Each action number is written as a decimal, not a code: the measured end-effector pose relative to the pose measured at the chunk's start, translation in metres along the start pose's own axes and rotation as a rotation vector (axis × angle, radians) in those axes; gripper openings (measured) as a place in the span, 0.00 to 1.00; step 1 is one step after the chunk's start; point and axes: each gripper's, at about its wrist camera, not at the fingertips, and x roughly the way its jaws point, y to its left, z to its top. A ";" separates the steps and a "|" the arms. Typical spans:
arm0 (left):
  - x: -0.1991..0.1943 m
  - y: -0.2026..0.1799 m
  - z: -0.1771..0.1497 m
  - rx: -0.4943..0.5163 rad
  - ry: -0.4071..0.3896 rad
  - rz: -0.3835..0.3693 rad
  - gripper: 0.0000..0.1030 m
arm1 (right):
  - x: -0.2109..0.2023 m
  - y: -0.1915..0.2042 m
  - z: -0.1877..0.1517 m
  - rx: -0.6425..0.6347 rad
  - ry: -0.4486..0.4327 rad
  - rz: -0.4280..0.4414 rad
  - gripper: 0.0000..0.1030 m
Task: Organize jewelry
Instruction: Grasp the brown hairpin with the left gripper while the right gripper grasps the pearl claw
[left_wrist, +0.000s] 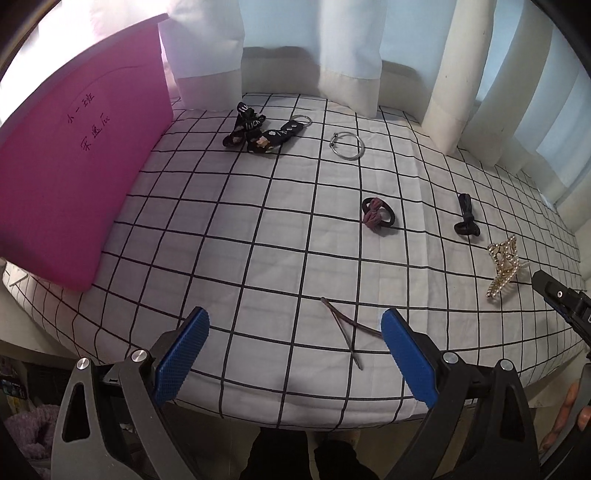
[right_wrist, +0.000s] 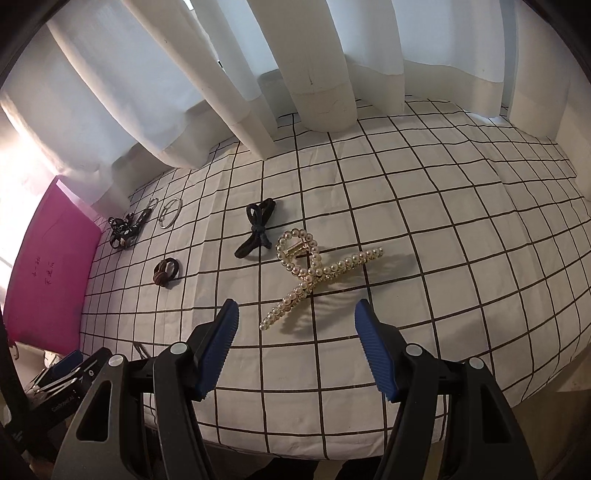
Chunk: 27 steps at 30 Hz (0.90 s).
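Pink folder (left_wrist: 74, 155) cut off at left edge — its handwriting (right_wrist: 43, 277) unreadably small.

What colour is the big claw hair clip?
Gold, lined with white pearls: the pearl hair clip shows best in the right wrist view.

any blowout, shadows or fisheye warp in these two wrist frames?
Left wrist: backlit curtains wash out top left above the pink folder; grid cloth lines bow outward. Right wrist: glare burns out the left edge; pearl hair claw is sharp and casts a soft shadow toward its right; black vignette fills the corners.
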 end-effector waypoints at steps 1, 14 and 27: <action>0.000 -0.001 -0.003 -0.022 -0.011 0.010 0.90 | 0.002 -0.001 -0.001 -0.022 -0.007 0.006 0.61; -0.005 -0.017 -0.036 -0.193 -0.122 0.139 0.90 | 0.005 -0.014 0.004 -0.271 -0.152 0.086 0.61; 0.020 -0.032 -0.038 -0.206 -0.121 0.137 0.90 | 0.026 -0.004 0.016 -0.356 -0.163 0.137 0.61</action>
